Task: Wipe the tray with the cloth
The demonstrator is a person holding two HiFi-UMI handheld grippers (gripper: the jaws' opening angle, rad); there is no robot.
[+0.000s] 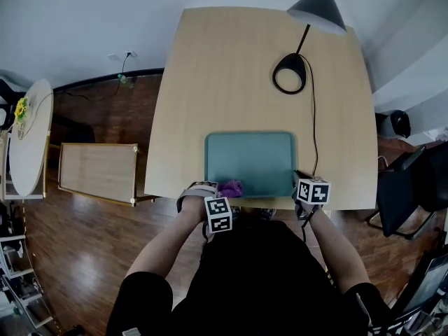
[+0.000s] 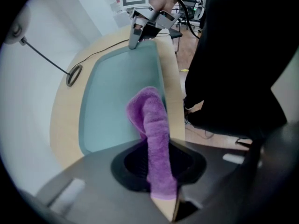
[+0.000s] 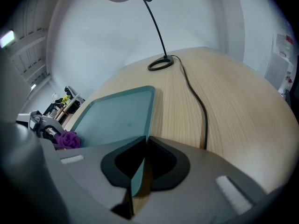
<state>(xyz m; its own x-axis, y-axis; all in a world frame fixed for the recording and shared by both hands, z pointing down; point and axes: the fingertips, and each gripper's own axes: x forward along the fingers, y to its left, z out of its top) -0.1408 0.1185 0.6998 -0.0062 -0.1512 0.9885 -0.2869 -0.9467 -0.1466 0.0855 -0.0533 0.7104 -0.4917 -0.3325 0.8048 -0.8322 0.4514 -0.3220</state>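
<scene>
Clamped shut on the purple cloth [image 2: 154, 134], the left claw [image 2: 163, 200] holds it upright between its 2 jaws. The cloth's free end folds over onto the teal tray [image 2: 117, 92] at the tray's 7 o'clock corner. At 5 o'clock the right claw [image 3: 139, 171] is closed on the tray's rim, the thin edge running between its jaws. The tray lies at the near edge of the wooden counter [image 1: 231, 68], with a black lamp [image 1: 318, 5] at 1 o'clock, well apart.
</scene>
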